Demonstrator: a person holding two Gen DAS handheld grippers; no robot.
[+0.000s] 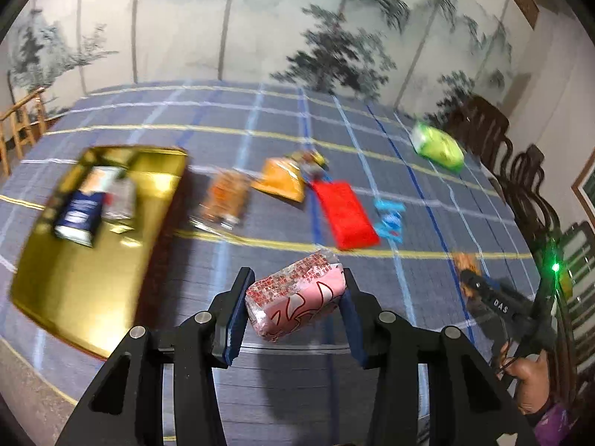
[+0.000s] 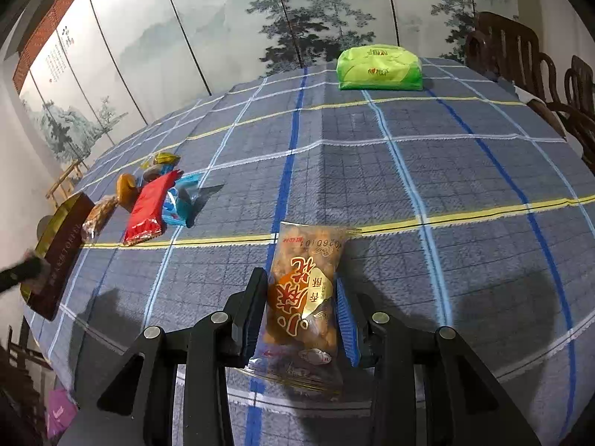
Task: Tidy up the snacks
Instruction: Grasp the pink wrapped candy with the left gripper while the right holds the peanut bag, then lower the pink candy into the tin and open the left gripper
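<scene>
Your left gripper [image 1: 295, 297] pinches the pink snack pack [image 1: 293, 297]; carry it to the gold tray [image 1: 93, 290], frame left. Your right gripper's [image 2: 301, 312] fingers [image 2: 253, 308] pinch the orange snack pack [image 2: 303, 297], unlifted.

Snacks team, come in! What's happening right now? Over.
Left hand-held gripper shut on pink snack pack. Right hand-held gripper shut on orange snack pack. Gold tin unobstructed.
</scene>
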